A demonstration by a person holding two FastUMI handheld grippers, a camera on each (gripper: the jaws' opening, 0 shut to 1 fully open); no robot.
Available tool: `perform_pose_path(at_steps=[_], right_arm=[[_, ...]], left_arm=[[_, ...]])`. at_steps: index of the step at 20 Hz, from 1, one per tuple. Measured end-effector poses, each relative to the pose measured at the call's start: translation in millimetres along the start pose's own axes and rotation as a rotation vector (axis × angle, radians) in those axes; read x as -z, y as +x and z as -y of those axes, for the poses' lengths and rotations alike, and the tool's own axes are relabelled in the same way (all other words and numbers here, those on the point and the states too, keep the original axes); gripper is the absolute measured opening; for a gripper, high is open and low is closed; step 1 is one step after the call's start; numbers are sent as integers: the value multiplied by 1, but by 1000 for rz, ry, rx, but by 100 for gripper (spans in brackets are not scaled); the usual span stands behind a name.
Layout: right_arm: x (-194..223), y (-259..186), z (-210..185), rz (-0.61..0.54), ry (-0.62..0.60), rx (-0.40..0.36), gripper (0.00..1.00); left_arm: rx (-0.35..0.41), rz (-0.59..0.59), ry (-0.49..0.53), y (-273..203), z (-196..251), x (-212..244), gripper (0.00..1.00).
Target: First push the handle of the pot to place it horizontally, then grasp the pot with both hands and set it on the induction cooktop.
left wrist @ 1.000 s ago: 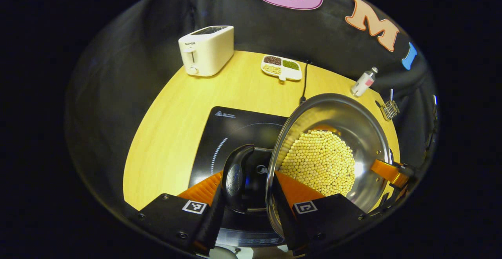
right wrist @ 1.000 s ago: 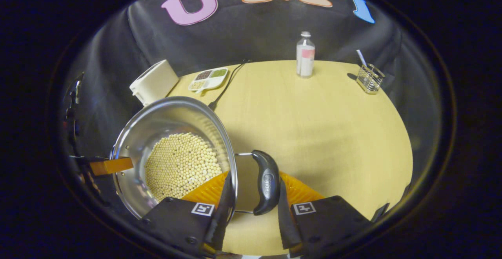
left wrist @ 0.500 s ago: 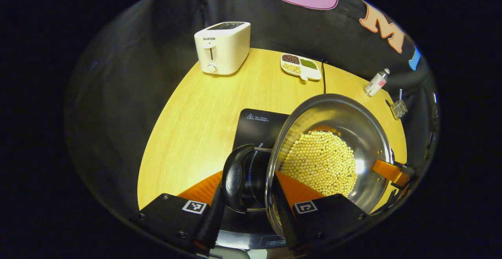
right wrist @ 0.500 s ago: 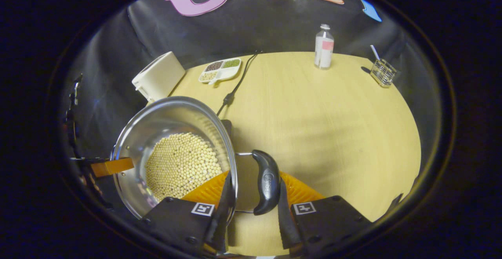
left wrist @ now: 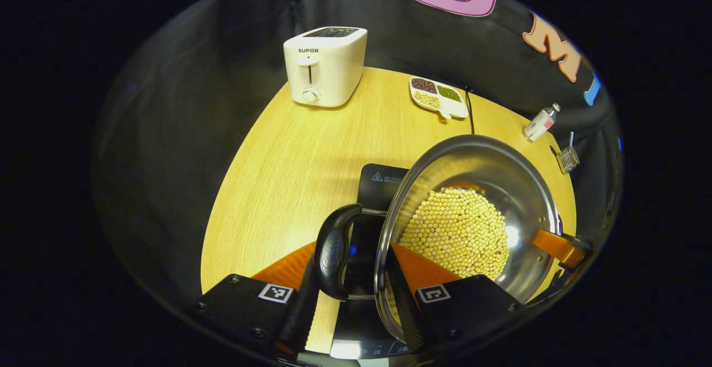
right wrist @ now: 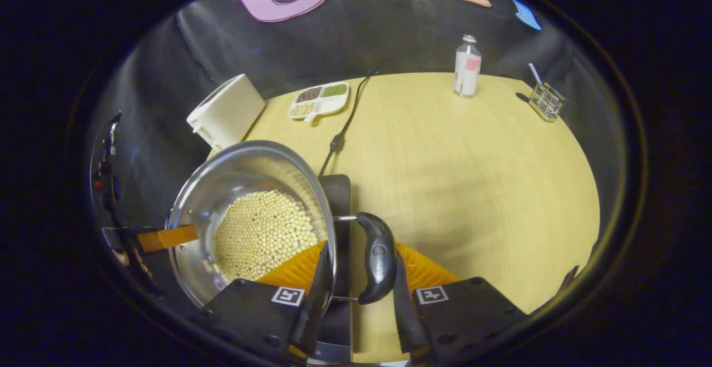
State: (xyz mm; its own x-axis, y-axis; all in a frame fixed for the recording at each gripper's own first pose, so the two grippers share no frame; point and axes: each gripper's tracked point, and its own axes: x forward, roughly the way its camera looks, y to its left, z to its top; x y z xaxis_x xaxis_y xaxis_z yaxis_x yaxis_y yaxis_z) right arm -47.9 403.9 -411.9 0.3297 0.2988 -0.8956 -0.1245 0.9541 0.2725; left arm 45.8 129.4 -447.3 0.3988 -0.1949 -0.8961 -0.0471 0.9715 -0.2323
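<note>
**Pot carried over the cooktop by both handles**

Pot (left wrist: 473, 217), part filled with pale beans (left wrist: 453, 233), is held aloft by its two side handles, kept level so that nothing spills. The cooktop (left wrist: 378, 180) is seen just beneath and beside the pot, so the setting-down is judged not yet done. The left gripper (left wrist: 347, 278) is closed about one black handle (left wrist: 332, 250) and the pot's rim, both fingers pressing. The right gripper (right wrist: 359, 269) is clamped likewise on the opposite handle (right wrist: 378, 256). A toaster (left wrist: 325, 67) stands well beyond the cooktop.
</note>
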Motion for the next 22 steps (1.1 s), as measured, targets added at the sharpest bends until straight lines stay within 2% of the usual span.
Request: perform_pose_path(at_steps=[7, 8, 9, 13, 14, 15, 19, 20, 21, 22], right_arm=[[2, -1, -1, 1, 21, 6, 53], [2, -2, -1, 0, 22, 4, 58], [2, -1, 0, -1, 22, 2, 58], [1, -1, -1, 2, 23, -4, 58], [0, 0, 0, 2, 25, -6, 53], [1, 1, 0, 2, 24, -9, 53], [-1, -1, 1, 12, 12, -3, 59], [0, -1, 0, 14, 8, -2, 59], [0, -1, 0, 15, 7, -2, 60], [0, -1, 1, 15, 6, -1, 60]], left_arm=[[17, 4, 31, 4, -1, -7, 69], [19, 2, 35, 4, 0, -7, 68], [20, 3, 37, 4, -1, -8, 68], [24, 0, 38, 4, -1, -6, 69], [24, 0, 36, 4, -1, -7, 70], [21, -2, 33, 4, -1, -5, 70], [4, -5, 33, 4, -1, -5, 75], [3, -5, 33, 4, -1, -6, 70], [2, -6, 33, 4, -1, -6, 77], [2, -6, 34, 4, -1, -6, 76]])
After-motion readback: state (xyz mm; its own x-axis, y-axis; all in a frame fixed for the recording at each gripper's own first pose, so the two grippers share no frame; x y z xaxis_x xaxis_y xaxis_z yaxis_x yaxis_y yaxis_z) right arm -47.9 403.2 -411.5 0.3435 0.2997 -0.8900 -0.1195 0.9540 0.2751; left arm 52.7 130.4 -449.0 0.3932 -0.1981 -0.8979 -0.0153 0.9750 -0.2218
